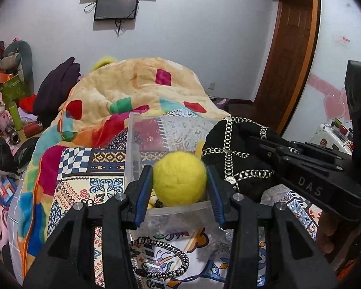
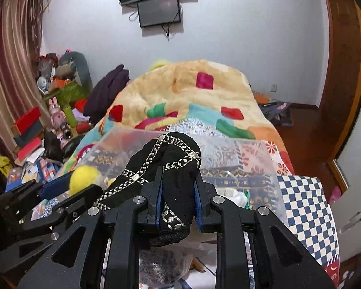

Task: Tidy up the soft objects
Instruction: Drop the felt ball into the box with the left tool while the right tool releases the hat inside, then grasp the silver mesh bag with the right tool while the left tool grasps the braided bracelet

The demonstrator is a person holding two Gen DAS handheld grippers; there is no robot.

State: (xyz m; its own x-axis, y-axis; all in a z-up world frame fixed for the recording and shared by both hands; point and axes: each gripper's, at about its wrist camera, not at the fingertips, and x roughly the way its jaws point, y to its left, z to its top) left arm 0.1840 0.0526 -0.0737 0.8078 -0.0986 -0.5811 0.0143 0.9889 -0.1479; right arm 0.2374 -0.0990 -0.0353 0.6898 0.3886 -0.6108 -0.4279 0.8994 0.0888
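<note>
My left gripper [image 1: 179,183] is shut on a fuzzy yellow ball [image 1: 179,177] and holds it over the near end of a clear plastic box [image 1: 142,130] on the bed. My right gripper [image 2: 178,192] is shut on a black fabric piece with silver chain trim [image 2: 170,159], held above the same clear box [image 2: 260,159]. In the left wrist view the black fabric [image 1: 238,149] hangs at the right of the ball. In the right wrist view the yellow ball [image 2: 84,175] shows at the left in the left gripper. Small items lie in the box, partly hidden.
The box stands on a patterned quilt [image 1: 84,168] on the bed. A heaped beige blanket with coloured patches [image 1: 137,89] lies behind it. A black and white braided cord [image 1: 170,260] lies on the quilt near me. A cluttered side table [image 2: 60,101] stands left; a wooden door frame [image 2: 344,72] is at the right.
</note>
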